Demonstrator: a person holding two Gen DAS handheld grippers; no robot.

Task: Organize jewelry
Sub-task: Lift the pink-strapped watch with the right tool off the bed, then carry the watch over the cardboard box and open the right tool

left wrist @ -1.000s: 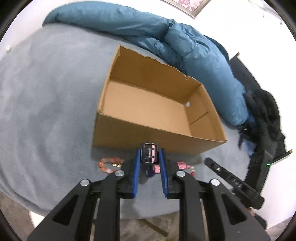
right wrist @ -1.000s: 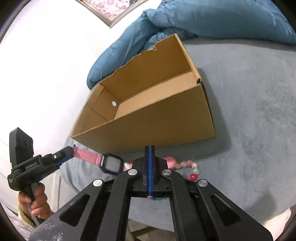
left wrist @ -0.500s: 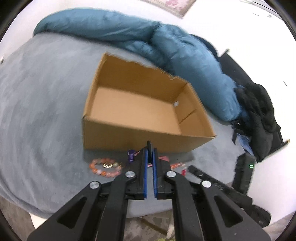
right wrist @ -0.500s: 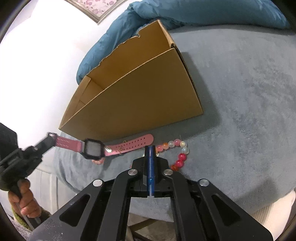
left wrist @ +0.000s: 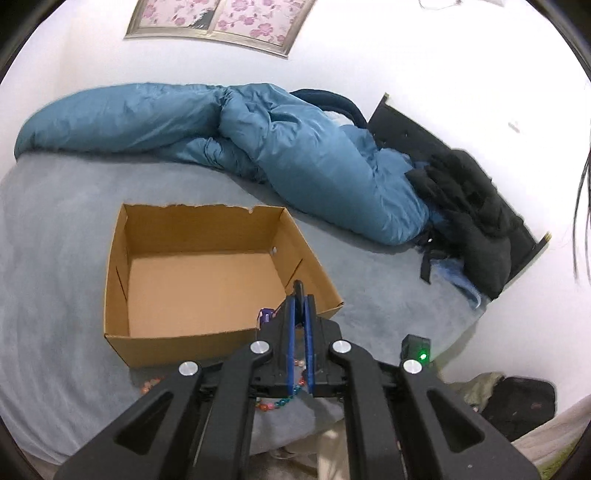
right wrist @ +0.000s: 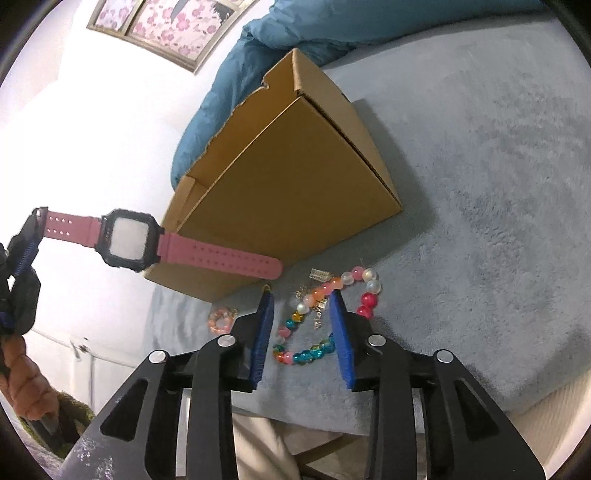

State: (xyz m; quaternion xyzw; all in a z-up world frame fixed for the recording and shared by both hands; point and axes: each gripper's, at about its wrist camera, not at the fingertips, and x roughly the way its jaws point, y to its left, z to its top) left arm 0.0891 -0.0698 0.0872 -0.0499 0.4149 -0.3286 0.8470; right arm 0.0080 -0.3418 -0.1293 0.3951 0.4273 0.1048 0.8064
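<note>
My left gripper (left wrist: 300,306) is shut on the strap end of a pink watch with a black case (right wrist: 127,240). It holds the watch in the air beside the open cardboard box (left wrist: 184,273); the right wrist view shows the left gripper (right wrist: 33,229) at far left. My right gripper (right wrist: 301,301) is open above a multicoloured bead bracelet (right wrist: 317,291) that lies on the grey blanket in front of the box (right wrist: 280,177). A small orange bead bracelet (right wrist: 221,319) and gold earrings (right wrist: 319,275) lie beside it.
A blue duvet (left wrist: 295,155) is bunched behind the box. Black clothes (left wrist: 472,206) lie at the right on the grey bed cover (left wrist: 48,229). The bed's front edge runs just under both grippers. A flowered picture (left wrist: 221,22) hangs on the wall.
The left gripper has lifted the watch up off the blanket and now looks down into the box. The right gripper has opened over the bead bracelet.
</note>
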